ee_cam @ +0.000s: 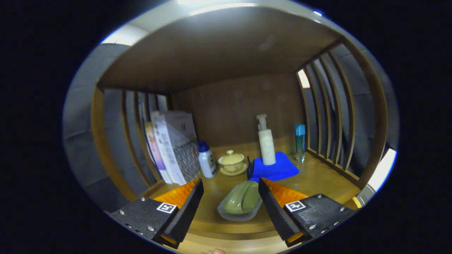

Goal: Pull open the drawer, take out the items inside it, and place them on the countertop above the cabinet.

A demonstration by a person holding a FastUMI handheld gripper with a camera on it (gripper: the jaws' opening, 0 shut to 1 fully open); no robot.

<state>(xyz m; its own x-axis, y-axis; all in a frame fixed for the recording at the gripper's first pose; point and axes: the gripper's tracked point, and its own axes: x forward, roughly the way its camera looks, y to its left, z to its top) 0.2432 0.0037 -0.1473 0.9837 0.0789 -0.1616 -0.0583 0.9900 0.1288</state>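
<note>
Shelf (317, 176): soap dish (241, 204) between parted fingers (271, 204)

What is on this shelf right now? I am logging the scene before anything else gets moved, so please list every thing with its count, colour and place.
soap: one, green, in the dish between the fingers
dish: one, grey, on the wooden shelf between the fingers
cloth: one, blue, folded, just beyond the right finger
pump bottle: one, white, standing on the cloth
small bottle: one, clear with a blue cap, right of the cloth by the slatted side
lidded cup: one, pale yellow, on a saucer, left of the cloth
white bottle: one, white with a blue cap, left of the lidded cup
books: a few, mostly white, leaning against the left slats
gripper: one, open, a finger on either side of the dish, not touching the soap
</note>
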